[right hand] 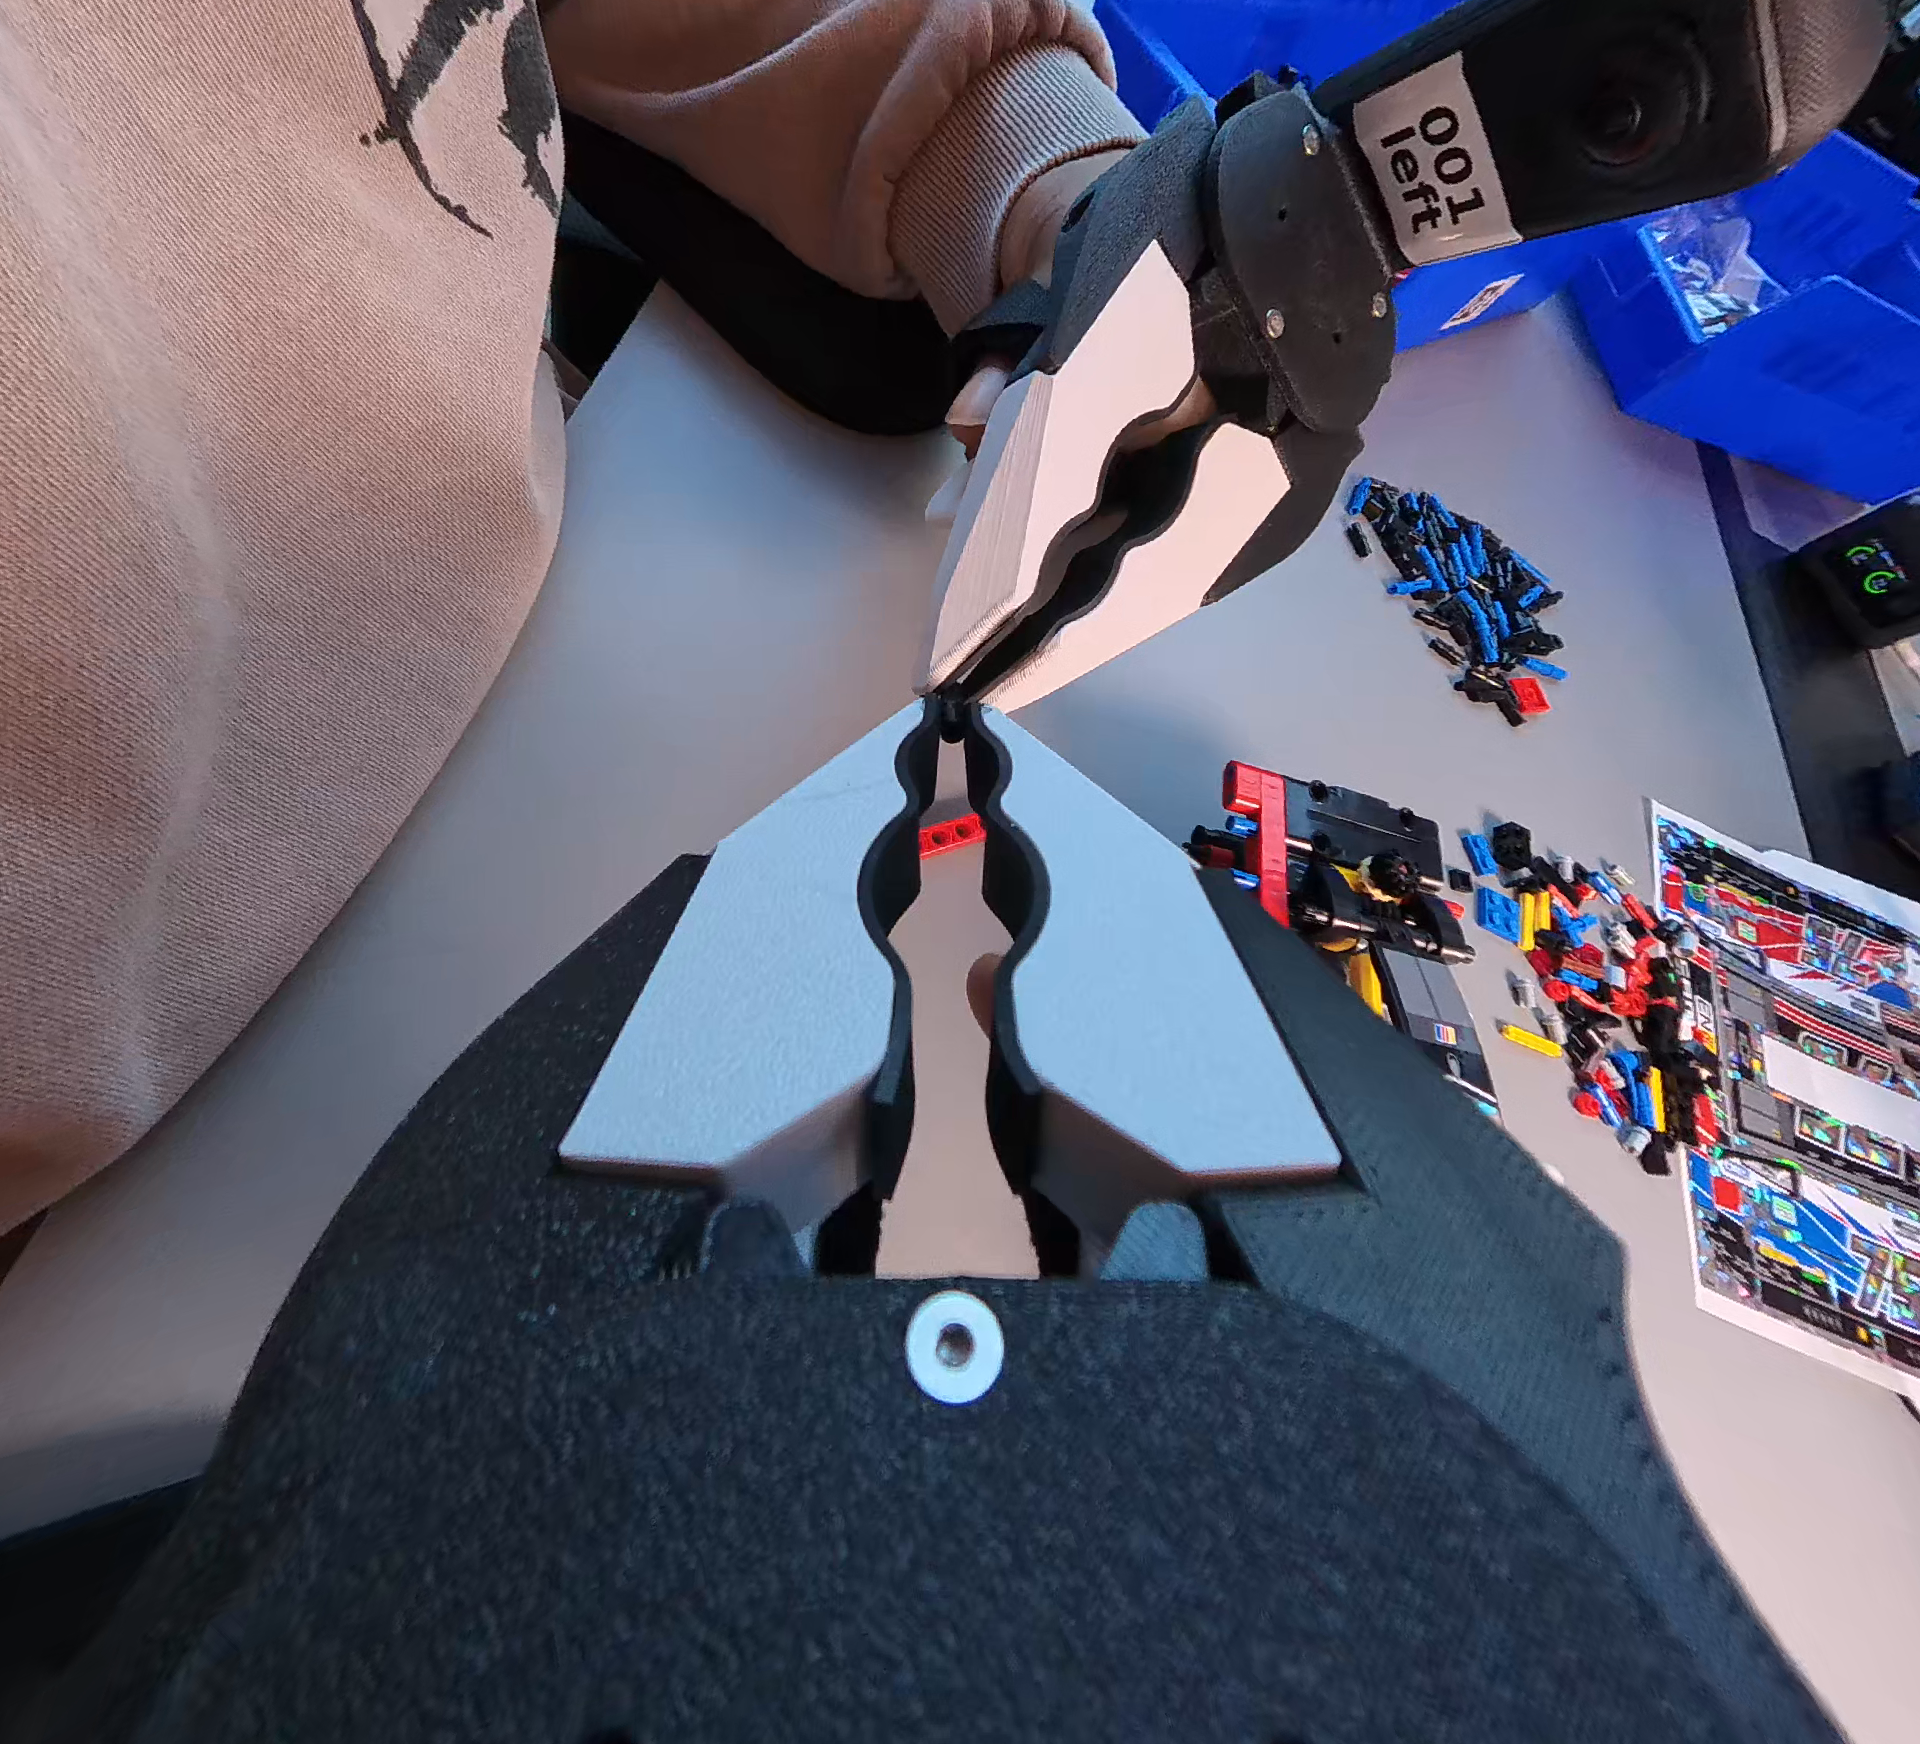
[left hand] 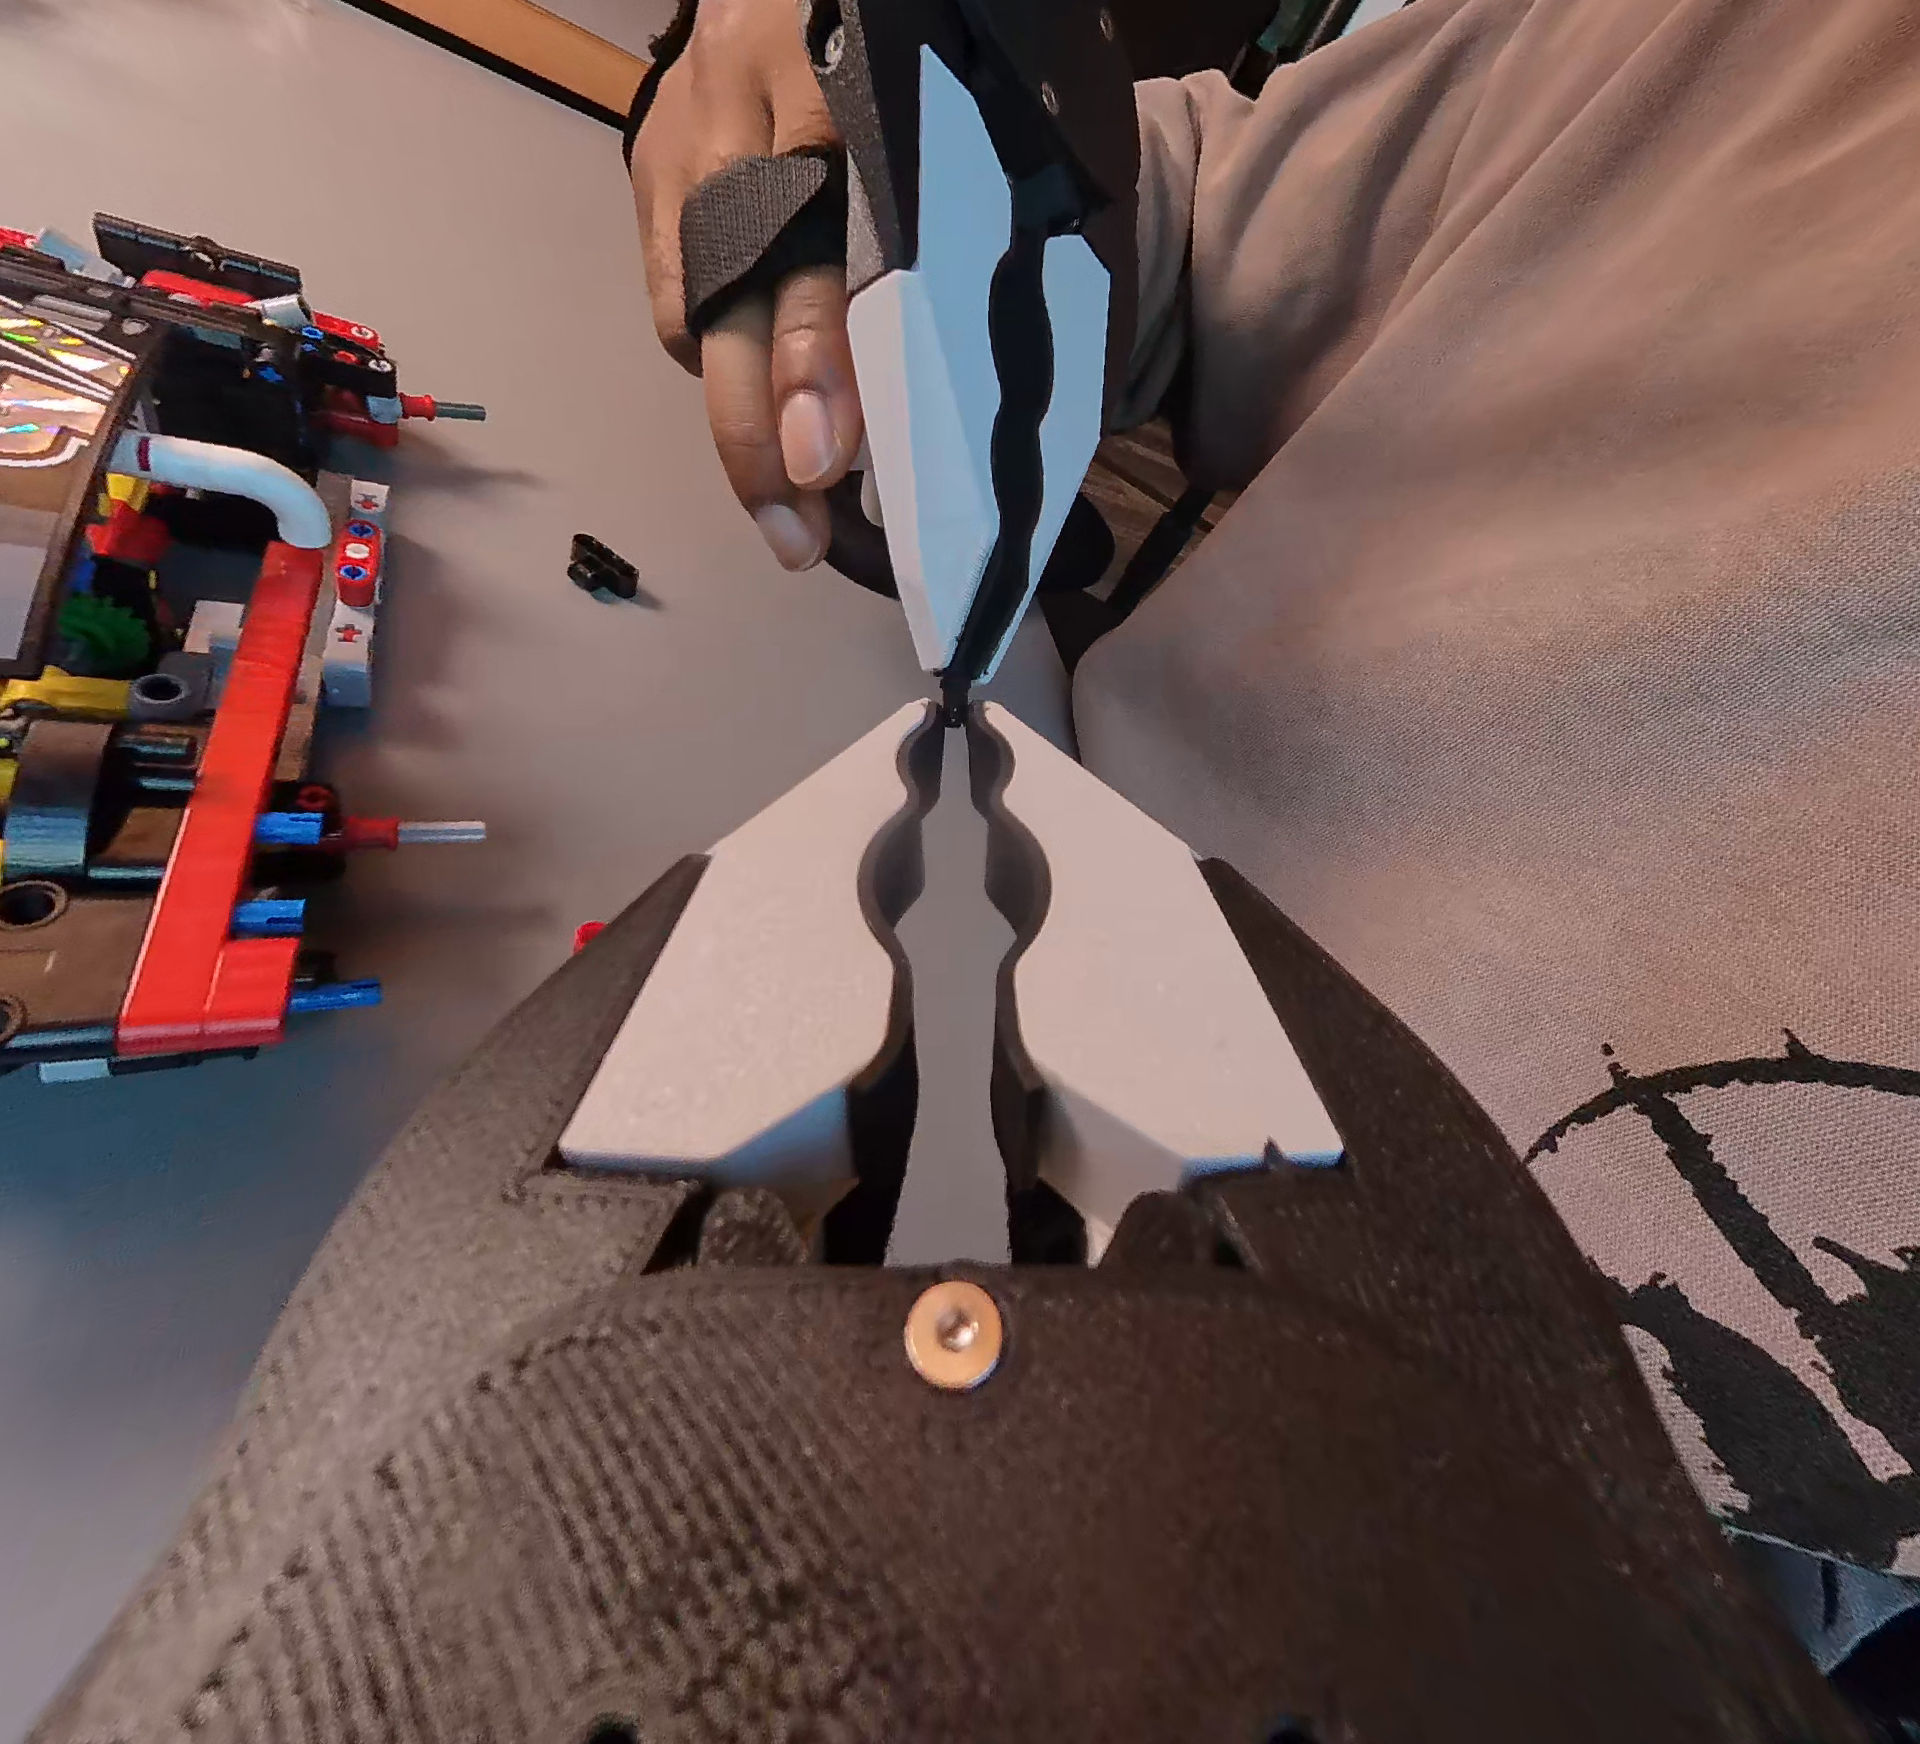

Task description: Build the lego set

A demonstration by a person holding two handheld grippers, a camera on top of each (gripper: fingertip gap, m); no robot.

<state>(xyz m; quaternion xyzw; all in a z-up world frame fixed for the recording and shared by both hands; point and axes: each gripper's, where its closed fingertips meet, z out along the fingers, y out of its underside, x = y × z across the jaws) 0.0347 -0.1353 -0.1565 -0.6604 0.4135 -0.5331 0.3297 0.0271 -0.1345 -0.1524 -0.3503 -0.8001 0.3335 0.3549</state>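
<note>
Much of the model [left hand: 187, 707] stands assembled on the counter [right hand: 727, 551], beside a sticker sheet [right hand: 1808, 1071]. Many loose pieces [right hand: 1600, 988] and a pile of pins [right hand: 1465, 593] remain unused. Left gripper [left hand: 951, 720] and right gripper [right hand: 951, 718] meet tip to tip, jointly pinching one tiny black piece [right hand: 951, 720].

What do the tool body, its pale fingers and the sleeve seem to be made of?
The right tool body: matte black plastic, probably 3D-printed, given its fine ridged layer lines. Its fingers: smooth pale grey, likely plastic, with darker wavy inner pads, possibly rubber. The sleeve: beige knit fabric, ribbed at the cuff.
</note>
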